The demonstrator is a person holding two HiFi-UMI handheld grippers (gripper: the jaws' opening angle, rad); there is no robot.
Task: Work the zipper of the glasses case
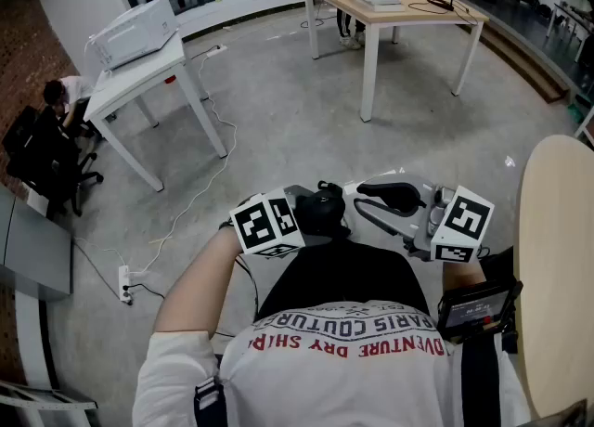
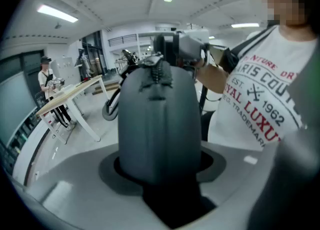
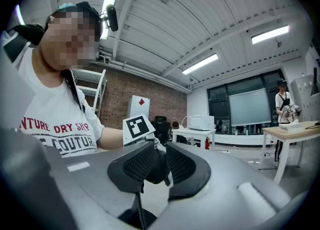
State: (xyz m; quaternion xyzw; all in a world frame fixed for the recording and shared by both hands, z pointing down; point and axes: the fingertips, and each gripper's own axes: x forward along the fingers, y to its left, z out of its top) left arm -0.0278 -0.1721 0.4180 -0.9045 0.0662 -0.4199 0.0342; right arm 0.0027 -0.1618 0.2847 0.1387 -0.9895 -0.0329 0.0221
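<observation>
Closest in, in front of the person's white printed shirt [image 1: 353, 342], both grippers are held up off any surface, their marker cubes facing the head view. The glasses case [image 2: 157, 119], dark grey and rounded, is clamped at its near end in the left gripper [image 2: 160, 170], whose jaws are closed against its two sides. The case's long axis is seen running straight away from those jaws, with the zipper [image 2: 157, 76] lying along the top of its far end. At that far end the right gripper [image 3: 155, 160] is met head-on. Its ribbed pads [image 3: 136, 163] are drawn in on a small dark piece, judged to be the zipper pull [image 3: 153, 168], with no gap seen on either side. The case therefore lies between the two grippers. The left one serves as the anchor, and the right one is the nearer to the zipper. The coming move is judged to depend on the pull being drawn along that long axis and not across it, while the left grip is kept firm so that the case is not dragged along. Beyond the grippers, a bare concrete floor [image 1: 278, 119] is seen, crossed by a white cable [image 1: 200, 188]. Farther off, a white table [image 1: 139, 77] and a wooden table [image 1: 399, 3] are seen standing well apart.
</observation>
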